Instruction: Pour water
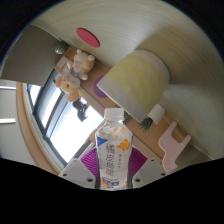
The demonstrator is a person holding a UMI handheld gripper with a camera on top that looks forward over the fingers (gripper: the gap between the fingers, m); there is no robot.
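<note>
A clear plastic water bottle (113, 150) with a white cap and a white, blue and orange label stands between my fingers. My gripper (112, 166) is shut on the bottle, with the purple pads (91, 160) pressing its label from both sides. The whole view is tilted, so the bottle is held up in the air and leans. Its lower end is hidden below the fingers. No cup or glass shows in this view.
Beyond the bottle is a desk (120, 110) with a yellow-green lampshade (137, 76) and a stuffed toy (76, 70). A window (55, 120) lies beside them, a white chair (172, 145) near the desk, and a ceiling lamp (89, 38) far off.
</note>
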